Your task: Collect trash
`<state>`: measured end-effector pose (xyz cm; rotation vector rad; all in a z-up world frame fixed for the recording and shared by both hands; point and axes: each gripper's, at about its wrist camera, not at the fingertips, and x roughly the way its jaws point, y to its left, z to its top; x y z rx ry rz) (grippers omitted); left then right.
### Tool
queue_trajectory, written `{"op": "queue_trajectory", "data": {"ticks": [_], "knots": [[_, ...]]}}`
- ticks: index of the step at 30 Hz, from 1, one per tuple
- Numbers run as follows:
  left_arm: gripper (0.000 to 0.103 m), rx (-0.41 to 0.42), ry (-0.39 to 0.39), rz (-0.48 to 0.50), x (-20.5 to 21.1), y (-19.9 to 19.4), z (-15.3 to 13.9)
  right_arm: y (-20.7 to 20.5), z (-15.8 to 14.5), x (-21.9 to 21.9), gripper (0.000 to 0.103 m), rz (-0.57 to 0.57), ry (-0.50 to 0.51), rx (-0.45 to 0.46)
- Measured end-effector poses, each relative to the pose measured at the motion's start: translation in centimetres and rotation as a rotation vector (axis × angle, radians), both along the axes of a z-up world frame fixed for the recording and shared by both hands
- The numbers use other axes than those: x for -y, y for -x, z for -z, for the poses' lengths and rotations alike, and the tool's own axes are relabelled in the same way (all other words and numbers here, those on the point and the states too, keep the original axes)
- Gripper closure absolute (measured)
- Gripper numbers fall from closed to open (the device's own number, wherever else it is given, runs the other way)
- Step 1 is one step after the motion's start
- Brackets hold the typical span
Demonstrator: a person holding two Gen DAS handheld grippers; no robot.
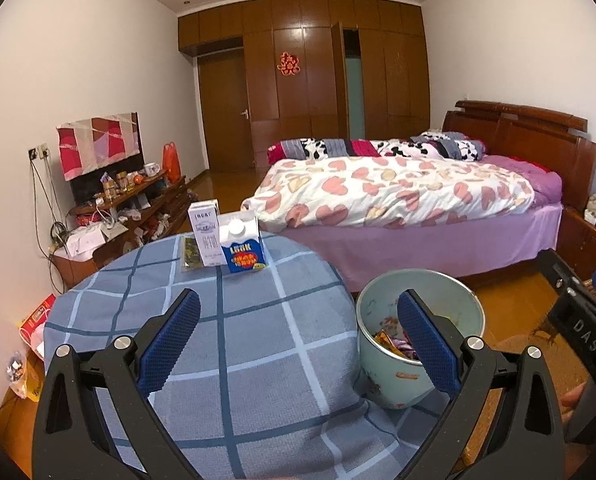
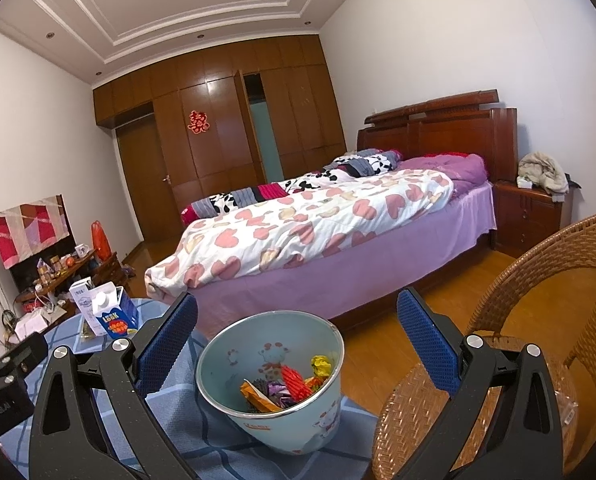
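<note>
Both grippers wide open and empty over the table and trash bin.

Left wrist view: left gripper (image 1: 298,330) gapes above the checked tablecloth (image 1: 258,344); two cartons (image 1: 234,240) stand upper centre, bin (image 1: 382,364) lower right. Right wrist view: right gripper (image 2: 298,330) frames the bin (image 2: 294,430) (wrappers (image 2: 286,384) inside), wicker chair (image 2: 538,280) at right.

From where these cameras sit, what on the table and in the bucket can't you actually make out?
- Flat packet, left view: its print is too small, and the white carton covers one edge.
- Bucket contents, left view: a tong finger blocks the wrappers.
- Blue carton, both views: label too small to read.
</note>
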<state>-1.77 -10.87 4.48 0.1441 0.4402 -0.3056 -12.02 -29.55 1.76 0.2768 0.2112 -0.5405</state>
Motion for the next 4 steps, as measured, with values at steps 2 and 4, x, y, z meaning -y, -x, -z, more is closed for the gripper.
{"op": "queue_trajectory", "data": {"ticks": [2,4], "knots": [[0.006,-0.002,-0.003,-0.004,0.05,-0.15,0.16,-0.13,0.03,0.16,0.005,0.003,-0.002,-0.003],[0.006,-0.001,-0.009,-0.006,0.11,-0.23,0.24,-0.27,-0.02,0.11,0.005,0.004,-0.002,-0.008]]}}
